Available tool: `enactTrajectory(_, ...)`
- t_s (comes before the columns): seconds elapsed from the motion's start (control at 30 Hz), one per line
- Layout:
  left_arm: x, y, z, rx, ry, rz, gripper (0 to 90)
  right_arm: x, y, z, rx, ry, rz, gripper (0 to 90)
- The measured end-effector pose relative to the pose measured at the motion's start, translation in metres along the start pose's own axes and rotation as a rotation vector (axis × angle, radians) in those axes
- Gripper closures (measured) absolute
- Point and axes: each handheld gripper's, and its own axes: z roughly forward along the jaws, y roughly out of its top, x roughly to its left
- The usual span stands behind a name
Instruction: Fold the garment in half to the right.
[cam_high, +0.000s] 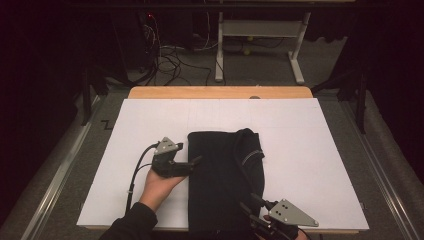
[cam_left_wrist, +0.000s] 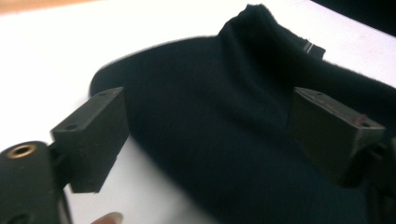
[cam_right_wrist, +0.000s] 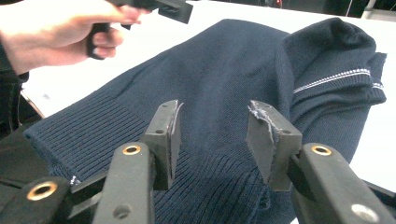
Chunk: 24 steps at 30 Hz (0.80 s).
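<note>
A dark navy knitted sweater (cam_high: 220, 175) lies folded lengthwise on the white sheet, its ribbed hem at the table's near edge. A sleeve with a thin white stripe (cam_right_wrist: 336, 77) is folded over its right side. My left gripper (cam_high: 196, 162) is held level at the sweater's left edge, pointing right, open. In the left gripper view its jaws (cam_left_wrist: 205, 112) stand wide apart, with the sweater (cam_left_wrist: 224, 116) beyond them and nothing pinched. My right gripper (cam_high: 248, 202) hovers over the hem near the front edge. Its jaws (cam_right_wrist: 212, 119) are apart above the ribbing (cam_right_wrist: 219, 182) and open. The left hand and its gripper (cam_right_wrist: 173, 7) show at the top left.
A white sheet (cam_high: 310, 150) covers the wooden table (cam_high: 220, 92), with bare room left, right and behind the sweater. Beyond the table are a desk frame (cam_high: 220, 50) and tangled cables (cam_high: 165, 60) on the floor. Metal rails run along both sides.
</note>
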Motion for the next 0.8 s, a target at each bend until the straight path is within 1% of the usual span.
enactTrajectory(0.1, 0.011, -0.013, -0.014, -0.003, 0.009, -0.029, 5.3, -0.001, 0.0, 0.0, -0.001, -0.005, 0.004, 56.4)
enactTrajectory(0.17, 0.016, -0.02, -0.023, -0.007, 0.012, -0.047, 2.2, -0.001, -0.001, 0.0, 0.001, -0.005, 0.003, 56.7)
enactTrajectory(0.2, 0.018, -0.023, -0.027, -0.003, 0.02, -0.052, 0.0, -0.001, -0.001, 0.001, 0.003, -0.006, 0.004, 56.7)
enactTrajectory(0.27, 0.022, -0.029, -0.036, 0.005, 0.037, -0.045, 0.0, -0.001, -0.001, 0.001, 0.004, -0.007, 0.002, 57.0)
enactTrajectory(0.33, 0.024, -0.035, -0.047, 0.0, 0.051, -0.042, 0.0, -0.001, -0.001, 0.001, 0.005, -0.008, 0.002, 57.0)
enactTrajectory(0.43, 0.024, -0.043, -0.059, 0.002, 0.057, -0.033, 0.0, -0.001, -0.001, 0.002, 0.007, -0.009, -0.002, 57.1)
enactTrajectory(0.47, 0.023, -0.046, -0.064, -0.003, 0.059, -0.036, 0.0, -0.001, -0.001, 0.002, 0.008, -0.006, -0.004, 57.1)
enactTrajectory(0.53, 0.019, -0.054, -0.07, -0.029, 0.065, -0.021, 0.0, -0.002, 0.0, 0.004, 0.014, 0.002, -0.006, 57.5)
enactTrajectory(0.57, 0.018, -0.057, -0.073, -0.035, 0.067, -0.014, 0.0, -0.003, 0.001, 0.006, 0.018, 0.008, -0.002, 58.9)
enactTrajectory(0.6, 0.017, -0.06, -0.075, -0.033, 0.06, -0.005, 0.0, -0.005, 0.002, 0.008, 0.024, 0.022, 0.005, 62.9)
enactTrajectory(0.63, 0.016, -0.06, -0.076, -0.029, 0.052, 0.0, 0.0, -0.007, 0.005, 0.011, 0.035, 0.047, 0.017, 66.5)
enactTrajectory(0.7, 0.016, -0.06, -0.078, -0.031, 0.049, 0.016, 0.0, -0.011, 0.012, 0.016, 0.047, 0.061, 0.028, 73.2)
enactTrajectory(0.73, 0.017, -0.06, -0.079, -0.034, 0.053, 0.022, 0.0, -0.013, 0.016, 0.02, 0.056, 0.059, 0.026, 77.2)
enactTrajectory(0.8, 0.021, -0.061, -0.079, -0.037, 0.053, 0.01, 0.0, -0.017, 0.025, 0.029, 0.081, 0.05, 0.019, 85.4)
